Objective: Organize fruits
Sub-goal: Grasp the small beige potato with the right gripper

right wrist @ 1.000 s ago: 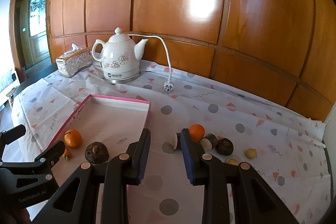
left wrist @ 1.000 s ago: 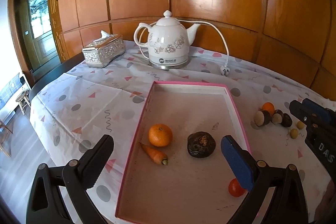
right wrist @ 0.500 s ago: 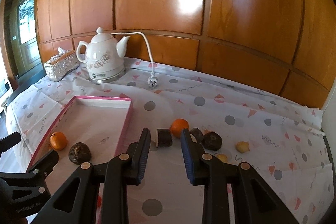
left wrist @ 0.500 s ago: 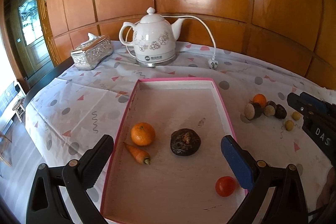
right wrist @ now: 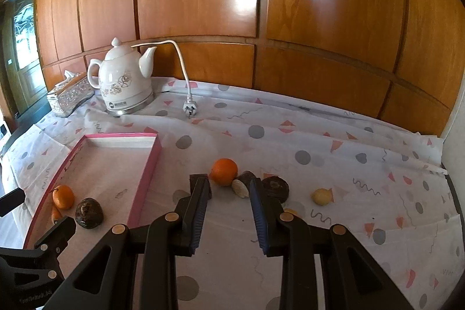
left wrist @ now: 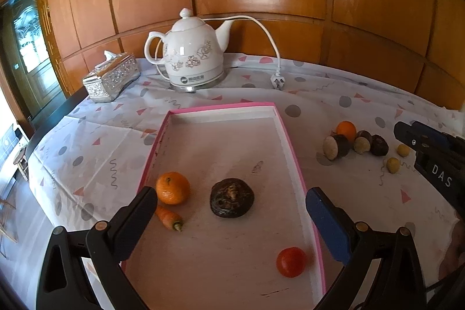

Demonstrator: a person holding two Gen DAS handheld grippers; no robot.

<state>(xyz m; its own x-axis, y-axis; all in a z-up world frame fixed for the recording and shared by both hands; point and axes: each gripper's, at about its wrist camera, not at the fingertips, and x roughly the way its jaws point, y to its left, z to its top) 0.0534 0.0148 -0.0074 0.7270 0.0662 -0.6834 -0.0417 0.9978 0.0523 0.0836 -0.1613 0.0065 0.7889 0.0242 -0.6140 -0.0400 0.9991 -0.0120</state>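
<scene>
A pink-rimmed tray [left wrist: 286, 132] holds an orange [left wrist: 172, 188], a small carrot [left wrist: 169, 219], a dark round fruit [left wrist: 232, 197] and a red tomato [left wrist: 291, 262]. My left gripper [left wrist: 229, 208] is open and empty above the tray. To the right of the tray lies a cluster on the cloth: an orange [right wrist: 223, 171], dark and pale pieces [right wrist: 274, 187] and a small yellow fruit [right wrist: 321, 196]. My right gripper [right wrist: 229, 193] is open and empty, just short of that cluster. The tray also shows in the right wrist view [right wrist: 151, 161].
A white kettle [left wrist: 193, 55] with its cord and plug [left wrist: 277, 82] stands at the back by the wood wall. A silver tissue box [left wrist: 112, 76] sits left of it. The table edge drops off at the left [left wrist: 43, 132].
My right gripper has swung right and closer to the fruit cluster, its jaws wider apart. My left gripper has pulled back, so the tomato in the tray now shows fully.
</scene>
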